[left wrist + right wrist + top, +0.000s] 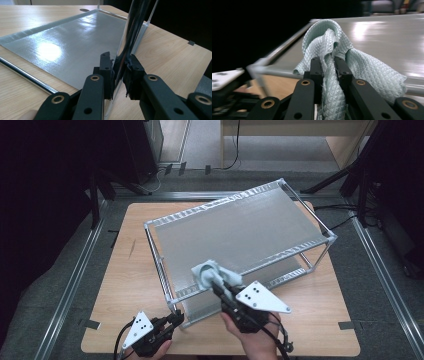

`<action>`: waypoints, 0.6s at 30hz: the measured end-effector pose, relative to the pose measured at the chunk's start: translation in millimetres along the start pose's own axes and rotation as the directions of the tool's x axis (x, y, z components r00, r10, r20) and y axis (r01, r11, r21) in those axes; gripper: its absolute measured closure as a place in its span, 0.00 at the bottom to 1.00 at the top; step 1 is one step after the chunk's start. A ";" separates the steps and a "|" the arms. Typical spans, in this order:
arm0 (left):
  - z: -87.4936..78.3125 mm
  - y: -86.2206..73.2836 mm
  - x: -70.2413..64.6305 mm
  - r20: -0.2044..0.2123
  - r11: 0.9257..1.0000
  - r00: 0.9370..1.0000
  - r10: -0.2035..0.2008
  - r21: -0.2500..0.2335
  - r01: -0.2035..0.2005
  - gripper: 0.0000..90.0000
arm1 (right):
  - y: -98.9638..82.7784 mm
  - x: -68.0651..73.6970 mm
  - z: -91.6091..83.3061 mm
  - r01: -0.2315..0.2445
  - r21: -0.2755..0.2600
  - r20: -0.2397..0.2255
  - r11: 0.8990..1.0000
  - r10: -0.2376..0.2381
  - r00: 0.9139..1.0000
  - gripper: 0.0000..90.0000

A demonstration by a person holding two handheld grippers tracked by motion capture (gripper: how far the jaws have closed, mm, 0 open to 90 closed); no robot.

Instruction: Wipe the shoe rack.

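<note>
Right gripper (216,282) clenches soft, limp pale-green waffle cloth (329,45) at 6 o'clock of shelf top (240,227); left gripper (119,75) clamps slick chrome post (131,32).

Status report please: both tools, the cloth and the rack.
Left tool shut on rack post. Right tool shut on pale green cloth, at the near edge of the rack's top shelf. Nothing in the way on the shelf.
</note>
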State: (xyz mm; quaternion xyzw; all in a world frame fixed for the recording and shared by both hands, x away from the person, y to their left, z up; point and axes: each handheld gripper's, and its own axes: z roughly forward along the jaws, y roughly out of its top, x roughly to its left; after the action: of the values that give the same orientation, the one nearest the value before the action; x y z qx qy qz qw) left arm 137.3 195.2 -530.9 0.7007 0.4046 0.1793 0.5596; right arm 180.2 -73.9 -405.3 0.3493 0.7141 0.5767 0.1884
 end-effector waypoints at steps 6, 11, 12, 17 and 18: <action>-0.4 -0.3 0.7 0.005 1.000 1.000 0.005 0.001 -0.005 0.87 | -7.7 23.1 4.6 0.046 0.034 -0.122 0.998 -0.041 0.992 0.87; -1.0 -0.3 1.3 0.007 1.000 1.000 0.011 0.004 -0.011 0.87 | -9.7 -0.2 -7.3 0.034 0.026 -0.055 0.999 -0.033 0.998 0.88; -1.5 -0.2 1.8 0.009 1.000 1.000 0.014 0.005 -0.014 0.87 | -9.8 -6.6 -10.6 0.034 0.023 -0.028 0.999 -0.033 0.999 0.88; -2.5 0.0 2.8 0.008 1.000 1.000 0.007 0.005 -0.007 0.87 | -12.4 -46.9 -30.2 0.035 0.002 0.139 0.999 -0.035 0.990 0.88; -3.0 0.2 3.5 0.010 1.000 1.000 0.009 0.008 -0.009 0.87 | -12.4 -46.9 -30.2 0.035 0.002 0.139 0.999 -0.035 0.990 0.88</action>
State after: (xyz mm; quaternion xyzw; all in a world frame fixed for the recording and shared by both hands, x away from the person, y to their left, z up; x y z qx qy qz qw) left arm 137.4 199.8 -530.5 0.7058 0.3994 0.1767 0.5577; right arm 188.6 -129.6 -415.5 0.3758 0.7053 0.5476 0.2479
